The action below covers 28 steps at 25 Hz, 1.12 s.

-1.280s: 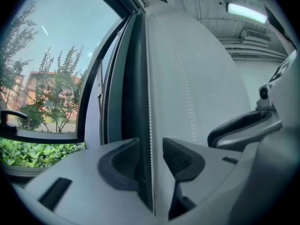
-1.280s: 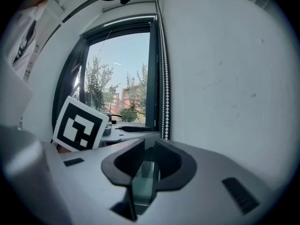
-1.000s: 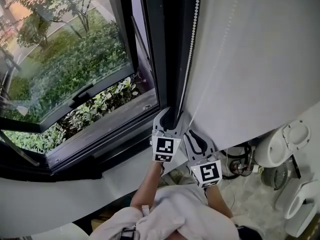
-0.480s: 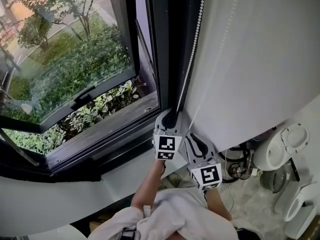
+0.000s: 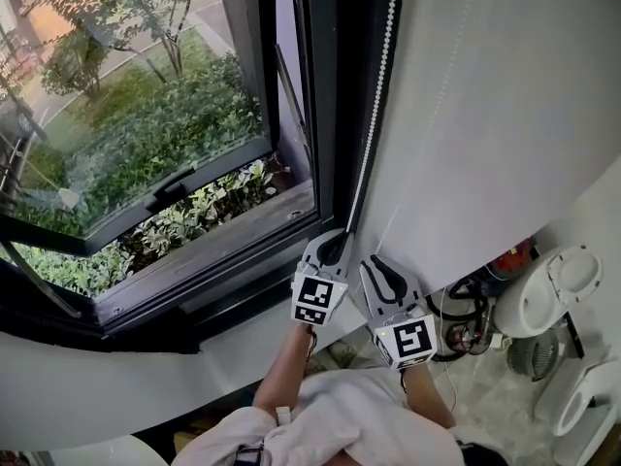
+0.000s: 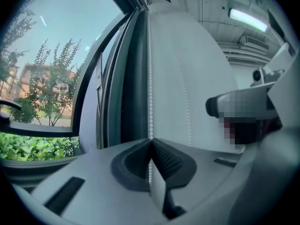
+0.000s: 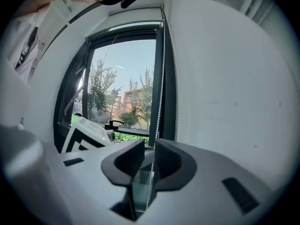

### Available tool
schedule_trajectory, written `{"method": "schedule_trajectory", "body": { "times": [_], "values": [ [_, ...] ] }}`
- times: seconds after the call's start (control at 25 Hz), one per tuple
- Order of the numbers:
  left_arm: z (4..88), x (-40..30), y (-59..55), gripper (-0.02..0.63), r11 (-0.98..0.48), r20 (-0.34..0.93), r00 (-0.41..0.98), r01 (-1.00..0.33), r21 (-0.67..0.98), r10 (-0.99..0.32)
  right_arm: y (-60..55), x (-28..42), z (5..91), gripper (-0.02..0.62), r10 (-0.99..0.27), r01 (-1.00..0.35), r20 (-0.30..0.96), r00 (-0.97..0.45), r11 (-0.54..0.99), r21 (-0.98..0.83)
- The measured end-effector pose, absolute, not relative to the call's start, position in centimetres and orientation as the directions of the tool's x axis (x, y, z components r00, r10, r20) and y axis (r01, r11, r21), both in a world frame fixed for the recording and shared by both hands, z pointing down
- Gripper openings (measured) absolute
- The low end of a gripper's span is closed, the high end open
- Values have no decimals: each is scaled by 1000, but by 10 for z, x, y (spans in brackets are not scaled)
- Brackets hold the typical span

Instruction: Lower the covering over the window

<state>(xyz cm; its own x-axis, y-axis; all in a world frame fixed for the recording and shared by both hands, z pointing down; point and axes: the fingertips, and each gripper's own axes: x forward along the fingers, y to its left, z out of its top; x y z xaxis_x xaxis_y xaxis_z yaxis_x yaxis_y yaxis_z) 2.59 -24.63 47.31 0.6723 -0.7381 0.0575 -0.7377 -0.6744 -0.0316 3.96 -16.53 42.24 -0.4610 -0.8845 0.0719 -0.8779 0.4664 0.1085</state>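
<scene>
A white bead chain (image 5: 380, 85) hangs down the dark window frame (image 5: 330, 85). Its second strand (image 5: 441, 76) runs faintly over the white wall to the right. My left gripper (image 5: 337, 233) sits at the bottom of the chain. Its jaws have just been closing, and in the left gripper view they are shut (image 6: 150, 142) on the chain (image 6: 150, 78). My right gripper (image 5: 376, 263) is just to the right and a little lower. In the right gripper view its jaws stand open (image 7: 150, 146), with a chain strand (image 7: 159, 102) running down into the gap, not pinched. The covering itself is not visible.
The window sash (image 5: 146, 134) is swung open over green bushes, with a dark sill (image 5: 213, 250) below it. White wall (image 5: 505, 115) fills the right side. On the floor at lower right stand white fixtures (image 5: 558, 280) and a tangle of cables (image 5: 475, 318).
The left gripper's jaws have closed onto the bead chain. Both grippers stay at about the same spot below the chain.
</scene>
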Motion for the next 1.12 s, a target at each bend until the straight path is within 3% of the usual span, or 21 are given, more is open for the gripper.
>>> {"method": "schedule_trajectory", "body": {
  "times": [1.12],
  "values": [
    [484,15,-178,15,-721,66,720,-693,10,-691,-188,14,301,84,-801,-818,-171,-573,550,167]
  ]
}}
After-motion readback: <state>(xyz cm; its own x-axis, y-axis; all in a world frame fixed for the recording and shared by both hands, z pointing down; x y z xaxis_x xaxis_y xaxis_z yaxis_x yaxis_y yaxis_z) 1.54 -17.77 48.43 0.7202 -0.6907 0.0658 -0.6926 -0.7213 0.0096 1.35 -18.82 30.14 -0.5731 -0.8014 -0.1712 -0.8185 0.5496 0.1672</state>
